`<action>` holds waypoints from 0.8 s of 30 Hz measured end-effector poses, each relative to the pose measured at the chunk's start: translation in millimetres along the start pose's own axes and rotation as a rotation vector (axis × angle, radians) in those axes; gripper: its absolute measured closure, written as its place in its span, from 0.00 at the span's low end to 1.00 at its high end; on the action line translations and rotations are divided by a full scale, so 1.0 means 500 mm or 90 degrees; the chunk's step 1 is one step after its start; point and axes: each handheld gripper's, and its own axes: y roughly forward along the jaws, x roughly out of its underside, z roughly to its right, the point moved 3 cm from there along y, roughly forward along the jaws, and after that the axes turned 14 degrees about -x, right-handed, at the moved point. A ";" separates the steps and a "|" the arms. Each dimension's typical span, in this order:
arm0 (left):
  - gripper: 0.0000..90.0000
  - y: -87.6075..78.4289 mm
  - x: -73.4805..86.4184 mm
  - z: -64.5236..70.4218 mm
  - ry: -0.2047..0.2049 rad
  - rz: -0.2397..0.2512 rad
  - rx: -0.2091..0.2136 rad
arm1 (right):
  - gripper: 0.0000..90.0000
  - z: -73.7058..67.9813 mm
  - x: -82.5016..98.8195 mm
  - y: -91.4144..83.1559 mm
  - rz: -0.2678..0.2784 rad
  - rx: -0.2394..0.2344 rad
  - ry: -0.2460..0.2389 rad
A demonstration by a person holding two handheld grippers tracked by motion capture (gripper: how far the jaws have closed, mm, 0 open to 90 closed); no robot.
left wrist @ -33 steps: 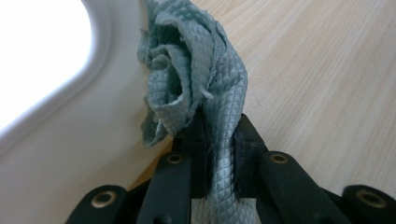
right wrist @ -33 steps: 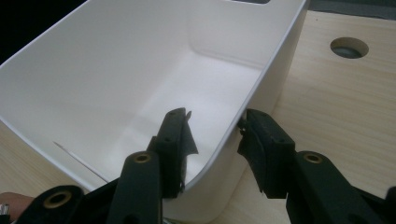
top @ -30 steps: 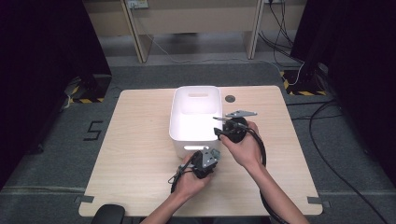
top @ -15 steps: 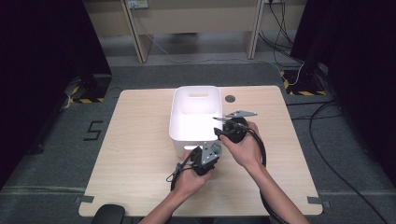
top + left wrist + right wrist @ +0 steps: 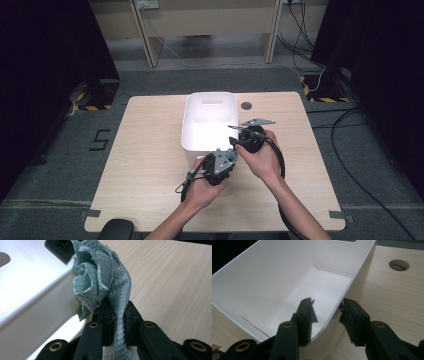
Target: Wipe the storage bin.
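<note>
A crumpled grey-green cloth stands up between the jaws of my left gripper, which is shut on it. That left gripper hangs just in front of the near wall of the white bin, and the bin's rim lies close on its left. My right gripper straddles the bin's near right wall, one jaw inside and one outside. Its jaws stand open, with a gap at the inner pad. In the high view the right gripper sits at the bin's near right corner.
The bin stands mid-table on the pale wooden table and looks empty inside. A round cable hole lies beyond the bin's right side. Bare tabletop stretches left and right of the hands. Dark floor and cables surround the table.
My left gripper has lifted with the cloth and moved slightly toward the bin's near wall. The right gripper has stayed on the bin wall.
</note>
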 end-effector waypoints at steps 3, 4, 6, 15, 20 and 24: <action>0.87 0.000 -0.003 -0.001 0.000 0.000 0.002 | 0.67 0.001 0.000 0.000 0.000 0.000 0.001; 0.87 0.000 -0.002 -0.001 -0.001 0.001 0.003 | 0.67 0.001 0.000 0.000 0.000 -0.001 0.002; 0.87 0.000 -0.001 -0.002 0.000 0.000 0.004 | 0.67 0.001 0.000 0.000 0.000 -0.001 0.002; 0.87 -0.028 0.031 -0.013 0.024 -0.024 0.008 | 0.66 0.001 -0.001 0.000 -0.004 -0.003 0.008; 0.87 -0.083 0.095 -0.067 -0.011 -0.039 -0.005 | 0.65 0.000 -0.001 0.001 -0.007 -0.003 0.010; 0.87 -0.125 0.130 -0.115 -0.044 -0.041 -0.025 | 0.65 0.001 -0.005 0.002 -0.015 0.000 0.011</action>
